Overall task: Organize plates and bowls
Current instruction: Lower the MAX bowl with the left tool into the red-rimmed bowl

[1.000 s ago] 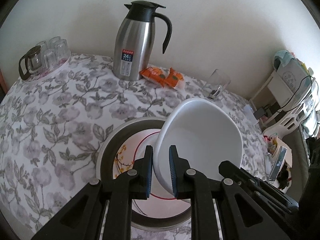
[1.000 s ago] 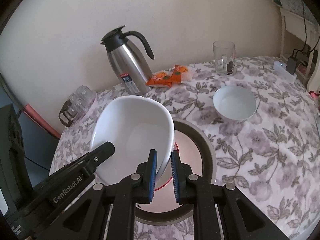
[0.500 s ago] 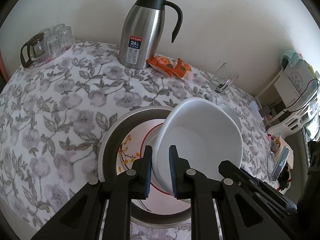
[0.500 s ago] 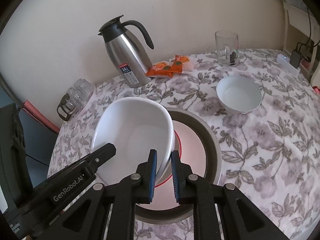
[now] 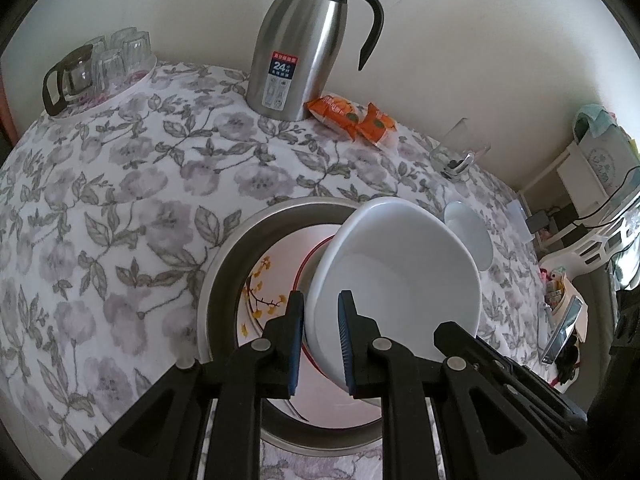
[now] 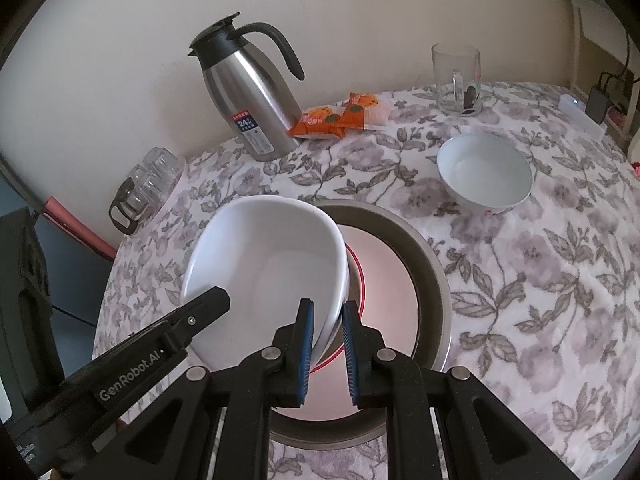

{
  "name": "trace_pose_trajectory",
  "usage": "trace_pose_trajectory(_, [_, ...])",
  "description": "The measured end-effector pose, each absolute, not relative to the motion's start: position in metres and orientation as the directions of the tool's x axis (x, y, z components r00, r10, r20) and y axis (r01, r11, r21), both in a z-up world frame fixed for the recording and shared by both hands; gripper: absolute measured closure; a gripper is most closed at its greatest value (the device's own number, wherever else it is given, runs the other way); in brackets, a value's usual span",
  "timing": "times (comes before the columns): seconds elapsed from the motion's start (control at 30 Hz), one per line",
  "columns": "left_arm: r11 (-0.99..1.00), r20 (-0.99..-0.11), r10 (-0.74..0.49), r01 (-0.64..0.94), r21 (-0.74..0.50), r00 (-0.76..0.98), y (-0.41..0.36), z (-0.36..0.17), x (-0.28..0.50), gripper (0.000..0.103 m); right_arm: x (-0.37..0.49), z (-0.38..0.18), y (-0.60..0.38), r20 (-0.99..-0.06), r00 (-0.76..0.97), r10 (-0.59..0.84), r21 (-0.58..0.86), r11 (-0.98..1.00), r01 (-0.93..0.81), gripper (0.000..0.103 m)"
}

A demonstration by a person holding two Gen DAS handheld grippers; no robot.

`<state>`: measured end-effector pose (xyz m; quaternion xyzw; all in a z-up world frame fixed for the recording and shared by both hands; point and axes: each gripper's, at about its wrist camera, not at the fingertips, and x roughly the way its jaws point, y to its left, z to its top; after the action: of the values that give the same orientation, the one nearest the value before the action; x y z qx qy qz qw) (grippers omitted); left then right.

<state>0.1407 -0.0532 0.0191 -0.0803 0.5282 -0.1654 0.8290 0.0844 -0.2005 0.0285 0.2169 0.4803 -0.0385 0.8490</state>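
A large white bowl point(image 5: 400, 280) point(image 6: 272, 264) hangs tilted over a round metal pan point(image 5: 224, 264) point(image 6: 432, 264) on the flowered tablecloth. My left gripper point(image 5: 320, 300) is shut on the bowl's rim on one side. The right gripper point(image 6: 327, 308) is shut on the opposite rim. In the pan lies a plate point(image 5: 272, 280) point(image 6: 384, 280) with a red ring and yellow flowers, partly hidden by the bowl. A smaller white bowl point(image 6: 484, 176) point(image 5: 468, 236) stands on the cloth beyond the pan.
A steel thermos jug point(image 5: 300, 48) point(image 6: 252, 100) stands at the back by the wall, with orange snack packets point(image 5: 352, 120) beside it. A glass mug point(image 6: 456, 80) is at the far right. A tray of glasses point(image 5: 100, 68) sits at the far left edge.
Both grippers keep their hold on the large bowl. The left side has sunk a little toward the pan, so more of the flowered plate shows in the left wrist view.
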Motion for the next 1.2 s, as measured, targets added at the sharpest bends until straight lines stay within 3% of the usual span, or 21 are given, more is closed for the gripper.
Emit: trace_pose_trajectory(1.2, [0.925, -0.850, -0.379, 0.186, -0.332, 0.366, -0.054, 0.012, 0.148, 0.087, 0.088, 0.019, -0.204, -0.848, 0.510, 0.142, 0.327, 0.898, 0.294, 0.087])
